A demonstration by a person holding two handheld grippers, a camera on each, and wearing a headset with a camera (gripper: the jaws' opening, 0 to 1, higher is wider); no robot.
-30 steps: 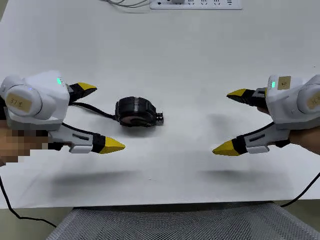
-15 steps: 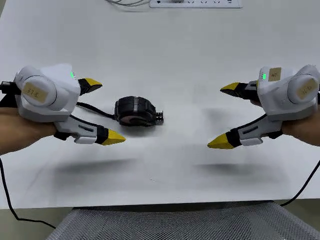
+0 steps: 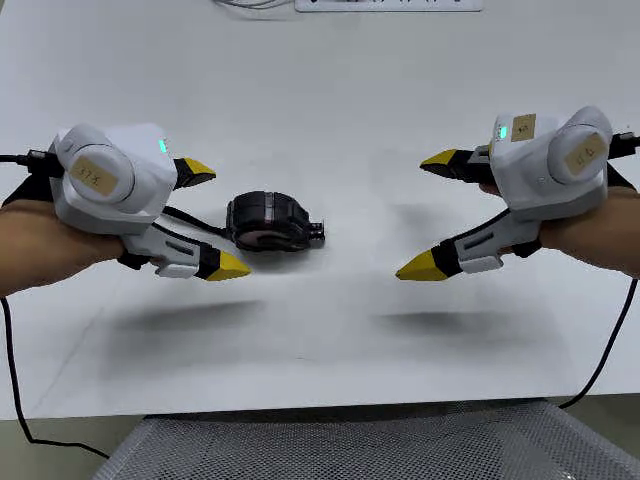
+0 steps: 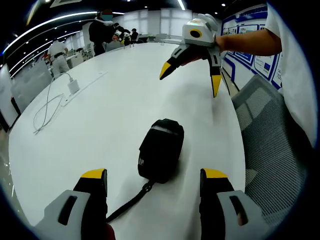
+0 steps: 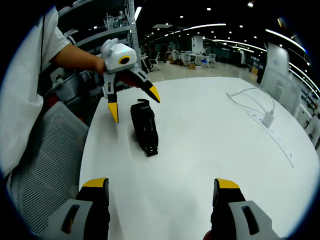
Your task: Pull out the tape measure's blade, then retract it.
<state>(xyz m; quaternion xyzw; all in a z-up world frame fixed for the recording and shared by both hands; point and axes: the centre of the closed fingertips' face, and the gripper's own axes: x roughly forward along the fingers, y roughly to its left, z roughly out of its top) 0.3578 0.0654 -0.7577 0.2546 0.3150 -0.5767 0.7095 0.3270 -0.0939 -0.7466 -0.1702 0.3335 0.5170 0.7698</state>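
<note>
Both grippers have closed in over the last second. Left gripper (image 3: 220, 218) has edged up to the tape (image 3: 268, 222): jaws wide apart, empty, tips just reaching its strap end, not touching the case. Right gripper (image 3: 424, 213) has come inward too, equally wide open, holding nothing, still well apart from the hook end. Tape lies on its side on the desk (image 3: 330, 90), left of centre, well in from the near edge, blade wound in. Reads as approach; pull not yet begun.
</note>
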